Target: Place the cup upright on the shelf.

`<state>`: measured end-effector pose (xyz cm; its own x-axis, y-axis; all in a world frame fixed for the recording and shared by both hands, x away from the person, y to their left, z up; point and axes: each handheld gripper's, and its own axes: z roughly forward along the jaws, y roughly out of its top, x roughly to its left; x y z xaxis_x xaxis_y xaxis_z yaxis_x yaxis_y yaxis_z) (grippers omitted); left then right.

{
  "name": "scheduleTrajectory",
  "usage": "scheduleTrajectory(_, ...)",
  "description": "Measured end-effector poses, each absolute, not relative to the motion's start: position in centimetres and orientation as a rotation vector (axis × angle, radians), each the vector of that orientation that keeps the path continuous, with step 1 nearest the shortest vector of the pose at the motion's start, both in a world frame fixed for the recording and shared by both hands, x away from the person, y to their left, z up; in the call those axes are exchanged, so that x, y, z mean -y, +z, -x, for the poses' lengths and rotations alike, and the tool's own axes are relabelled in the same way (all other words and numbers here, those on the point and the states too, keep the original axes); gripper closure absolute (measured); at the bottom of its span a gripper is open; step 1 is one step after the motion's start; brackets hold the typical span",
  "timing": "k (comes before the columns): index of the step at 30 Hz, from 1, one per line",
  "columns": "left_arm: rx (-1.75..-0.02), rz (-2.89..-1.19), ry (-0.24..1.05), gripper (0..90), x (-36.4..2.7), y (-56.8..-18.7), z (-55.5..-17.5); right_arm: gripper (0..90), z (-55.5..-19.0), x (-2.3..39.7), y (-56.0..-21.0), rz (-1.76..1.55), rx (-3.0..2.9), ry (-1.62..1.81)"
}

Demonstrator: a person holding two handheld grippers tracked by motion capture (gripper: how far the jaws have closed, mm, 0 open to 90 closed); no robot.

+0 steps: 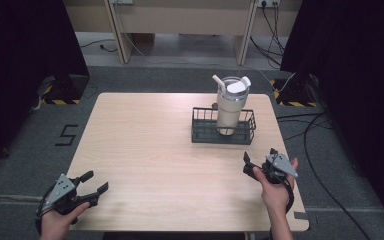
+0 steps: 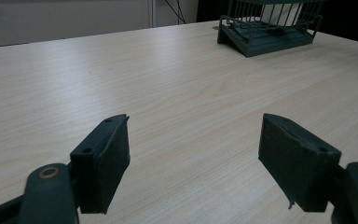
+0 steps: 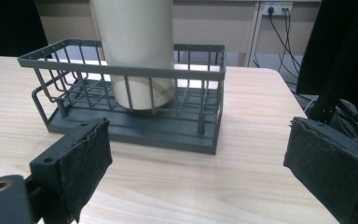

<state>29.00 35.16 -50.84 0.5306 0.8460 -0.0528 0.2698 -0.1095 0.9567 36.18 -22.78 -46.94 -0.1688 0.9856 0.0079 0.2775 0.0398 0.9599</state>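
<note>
A cream tumbler (image 1: 229, 106) stands upright in a dark wire basket (image 1: 200, 134) toward the counter's (image 1: 145, 150) far right corner, untouched. The right gripper (image 1: 250, 165), fingers spread and empty, faces the basket from near the right edge; the left gripper (image 1: 95, 182), also agape and empty, hovers at the near left corner. By the look of it, no grasp has been made: the whole job remains.

Light wood table (image 1: 150, 150); dark wire basket (image 1: 223, 134) on far right part (cup (image 1: 230, 107) upright inside).
</note>
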Motion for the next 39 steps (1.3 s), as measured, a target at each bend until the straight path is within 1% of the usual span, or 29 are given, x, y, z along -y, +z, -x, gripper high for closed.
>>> scheduleTrajectory(23,-0.961,-1.656,0.647,23.9,-35.2,-50.8,-29.0,7.9,-33.6,24.2,-49.0,-1.380,-1.550,1.151)
scheduleTrajectory(32,-0.959,-1.657,0.648,23.9,-35.2,-50.8,-29.0,8.4,-33.3,24.2,-50.0,-1.398,-1.551,1.162)
scheduleTrajectory(39,-0.958,-1.657,0.647,23.9,-35.1,-50.8,-29.0,8.6,-33.3,24.3,-50.0,-1.390,-1.550,1.160)
